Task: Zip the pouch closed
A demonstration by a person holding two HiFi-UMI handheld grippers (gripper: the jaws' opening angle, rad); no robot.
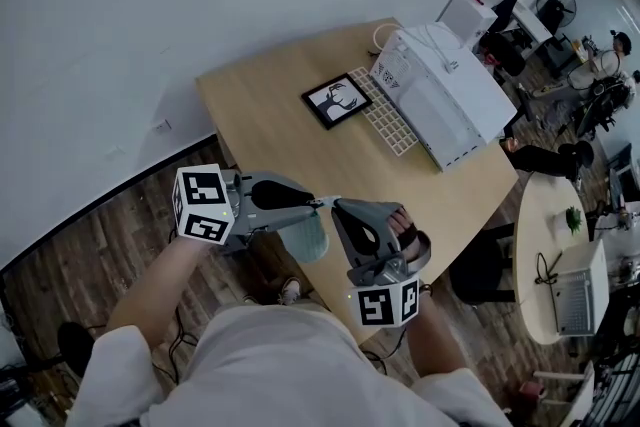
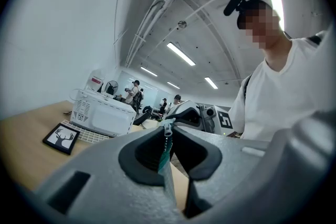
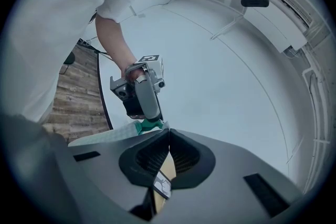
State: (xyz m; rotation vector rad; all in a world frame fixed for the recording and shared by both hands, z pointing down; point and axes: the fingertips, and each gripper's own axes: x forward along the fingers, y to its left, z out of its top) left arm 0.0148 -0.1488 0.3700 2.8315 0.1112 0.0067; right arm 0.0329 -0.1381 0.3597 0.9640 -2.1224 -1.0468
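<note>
pouch (image 1: 305,237) is off the counter (image 1: 270,115), hanging in the air between the two grippers, just over the counter's near edge in front of the person.

left gripper (image 2: 169,136): jaws pinched together on the pouch's zipper line, teal tape and teeth running down between the pads. the zipper pull (image 2: 168,126) pokes out right at the jaw tips. can't tell if the pads bear on the slider itself or only on the tape behind it.

right gripper (image 3: 169,136): jaws fully together on a thin edge of the pouch, a small label (image 3: 163,186) showing low between the pads. it faces the left gripper, tips near each other.

handling, my read:
- light, soft, floppy mesh-like fabric. no stiffness of its own, sags below the grips.
- the zipper only runs clean if the tape is taut, so one gripper anchors the end and the other drags the slider away from it.
- the pull is small and looks smooth, likely to slip. pinch it flat and deep in the pads.
- not fragile, but a skewed pull could jam fabric in the teeth.
</note>
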